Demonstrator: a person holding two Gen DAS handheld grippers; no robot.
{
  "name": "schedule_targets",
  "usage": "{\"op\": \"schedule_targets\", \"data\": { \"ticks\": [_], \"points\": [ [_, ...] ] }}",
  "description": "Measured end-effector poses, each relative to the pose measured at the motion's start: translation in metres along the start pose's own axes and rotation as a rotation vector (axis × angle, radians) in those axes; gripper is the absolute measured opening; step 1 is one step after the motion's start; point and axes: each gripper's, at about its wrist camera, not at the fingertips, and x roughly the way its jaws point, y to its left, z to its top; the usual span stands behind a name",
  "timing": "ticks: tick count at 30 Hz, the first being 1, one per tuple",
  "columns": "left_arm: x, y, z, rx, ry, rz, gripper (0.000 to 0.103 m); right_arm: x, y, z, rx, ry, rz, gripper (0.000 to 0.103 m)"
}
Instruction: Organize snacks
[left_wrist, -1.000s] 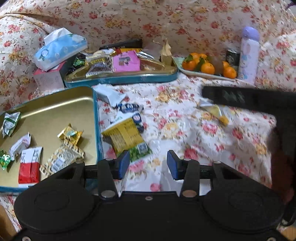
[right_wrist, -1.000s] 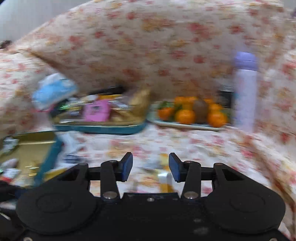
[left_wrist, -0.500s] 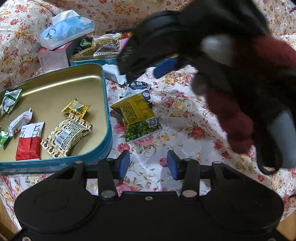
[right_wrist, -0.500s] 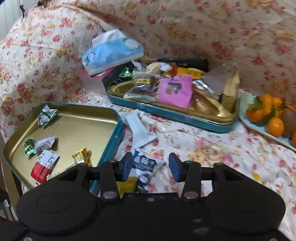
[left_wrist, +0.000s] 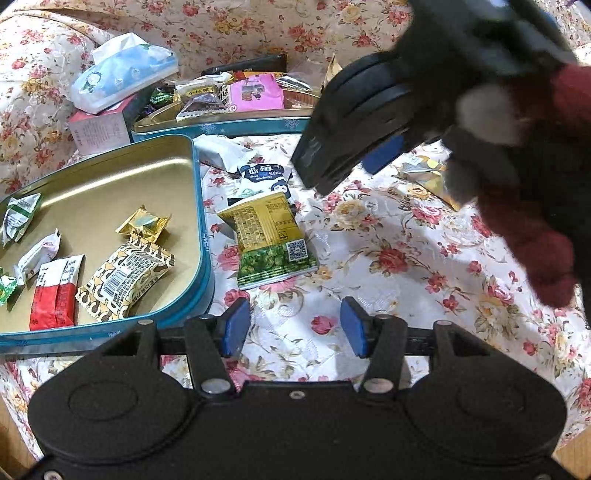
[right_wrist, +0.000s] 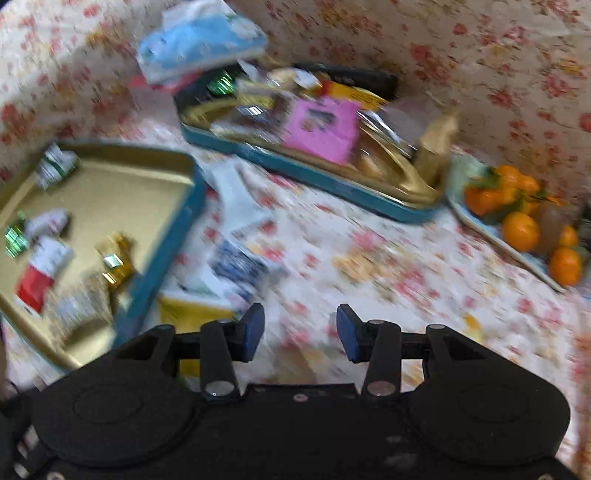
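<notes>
Far left, a gold-lined teal metal tin (left_wrist: 110, 192) held a handful of sorted snacks: a red-and-white wrapped bar (left_wrist: 55, 291), a leopard-print packet (left_wrist: 127, 275) and a gold foil candy (left_wrist: 144, 223). Just right of the tin's wall, on the floral cloth (left_wrist: 388, 295), lay a yellow-and-green pea snack bag (left_wrist: 271, 242), with a white-and-navy blueberry packet (left_wrist: 262, 177) touching its far end. Left gripper (left_wrist: 293, 326) hovered near the pea bag, released, jaws spread, nothing between them. Behind sat a second teal tin (left_wrist: 221, 127) piled with mixed packets. Right gripper (right_wrist: 299, 328), also slack and empty, hung over the cloth above the loose packets; its view was motion-blurred. A plate of oranges (right_wrist: 517, 221) sat far right.

Risks, as I judge them: both grippers were crowding the same packets, so they could collide. The pea bag lay flat and slick, so the pinch could skid off or drag the blueberry packet along.
</notes>
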Motion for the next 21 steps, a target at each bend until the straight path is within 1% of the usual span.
{"op": "schedule_targets", "data": {
  "ticks": [2,5,6,9,12,14,16,19,20,21],
  "points": [
    [-0.001,-0.001,-0.001,0.002,-0.008,0.004,0.059,-0.009,-0.005,0.0,0.025,-0.026,0.022,0.046],
    [-0.001,-0.003,-0.003,0.004,-0.018,0.013,0.059,-0.016,-0.002,0.01,0.066,-0.056,0.106,0.046],
    [-0.001,-0.003,-0.003,0.002,-0.018,0.014,0.059,-0.014,0.003,0.015,0.067,-0.059,0.116,0.046],
    [-0.001,-0.003,-0.003,0.001,-0.018,0.01,0.059,0.002,0.019,0.031,0.046,-0.037,0.124,0.046],
    [-0.002,-0.001,-0.003,-0.002,-0.007,0.006,0.059,0.024,0.025,0.039,0.053,0.02,0.131,0.045],
    [-0.003,-0.001,-0.003,-0.003,-0.007,0.008,0.059,0.03,0.026,0.039,0.056,0.049,0.115,0.045],
    [-0.003,-0.002,-0.004,0.0,-0.012,0.01,0.059,0.031,0.022,0.034,0.054,0.071,0.104,0.044],
    [-0.003,-0.002,-0.005,-0.002,-0.016,0.009,0.059,0.03,0.016,0.025,0.016,0.126,0.004,0.043],
    [-0.004,-0.003,-0.006,-0.002,-0.017,0.009,0.059,0.027,0.014,0.021,0.004,0.131,-0.024,0.043],
    [-0.004,-0.003,-0.006,-0.003,-0.018,0.009,0.059,0.023,0.011,0.019,-0.003,0.12,-0.028,0.043]
  ]
}}
